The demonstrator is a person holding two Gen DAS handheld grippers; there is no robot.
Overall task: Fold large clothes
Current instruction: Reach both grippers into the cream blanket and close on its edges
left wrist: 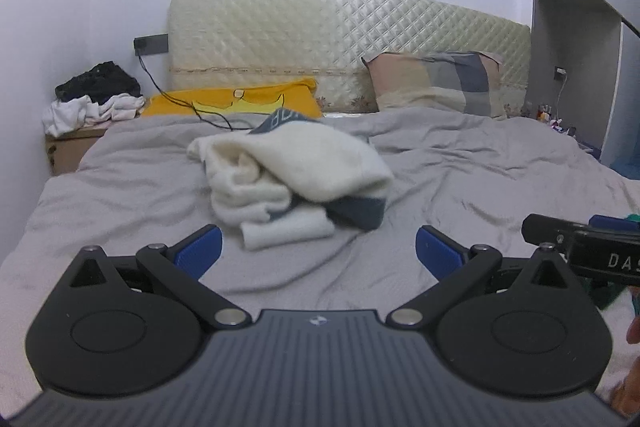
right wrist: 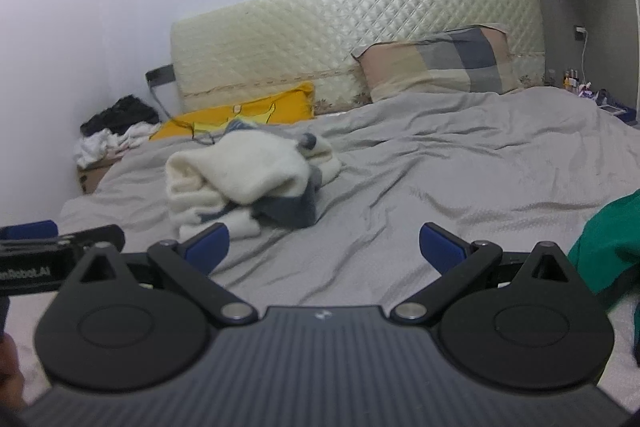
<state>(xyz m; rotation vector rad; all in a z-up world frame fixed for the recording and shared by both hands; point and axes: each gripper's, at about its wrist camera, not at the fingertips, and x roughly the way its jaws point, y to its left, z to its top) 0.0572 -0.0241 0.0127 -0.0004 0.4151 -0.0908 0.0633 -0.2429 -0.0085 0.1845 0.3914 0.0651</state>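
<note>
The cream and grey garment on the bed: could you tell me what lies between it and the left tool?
Only bare, wrinkled grey bedsheet lies between the left tool, which is open, and the cream and grey garment; the left wrist view shows this.

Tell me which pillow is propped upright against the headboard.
The plaid pillow in beige, grey and blue stands leaning on the quilted headboard. The yellow pillow to its left lies flat on the bed instead.
</note>
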